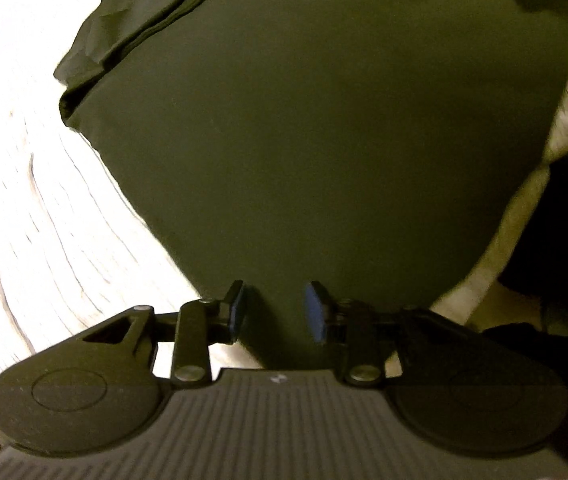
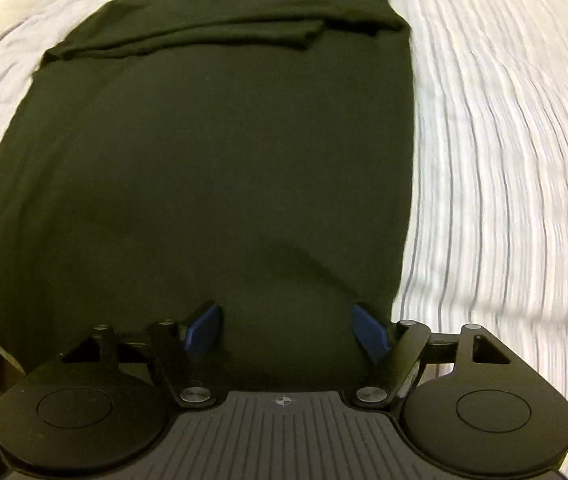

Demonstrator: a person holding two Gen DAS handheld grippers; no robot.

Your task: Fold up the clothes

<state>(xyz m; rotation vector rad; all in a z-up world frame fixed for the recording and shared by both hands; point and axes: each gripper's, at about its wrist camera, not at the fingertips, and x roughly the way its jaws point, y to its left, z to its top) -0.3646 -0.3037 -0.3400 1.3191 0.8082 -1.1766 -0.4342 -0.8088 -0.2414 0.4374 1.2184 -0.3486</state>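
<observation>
1. Both tongs parted: left gripper [image 1: 273,308] with its blue pads [image 1: 315,312] spread and the near corner of the dark shirt [image 1: 304,140] running between them, right gripper [image 2: 284,330] splayed wider over the near hem of the same shirt [image 2: 211,168]. Clamping nothing, either one; cloth between the fingers, not pinched.
2. Lying flat on the striped white bedspread [image 2: 504,200], near hem toward the front edge of the bed, right side edge straight beside bare stripes.
3. Already carrying a folded-over sleeve band [image 2: 203,36] across the far part, with a layered flap [image 1: 95,52] toward the far left.
4. Judged risks from here:
   - Closing on the top layer only, because several layers stack at the hem; lower layer left behind, fold skewed.
   - Catching the bedspread along with the shirt, since the fingers sit low against soft ribbed fabric; cover dragged up with the lift.
   - Uneven grasp, since the left grip looks nearer a corner and the right nearer mid-hem; hem likely to sag between them and crease.
   - Disturbing the sleeve band if the hem is swept over too fast or too low.
   - Slipping off toward the front edge of the bed, where a dark mass [image 1: 564,220] sits at the right, identity unclear.
</observation>
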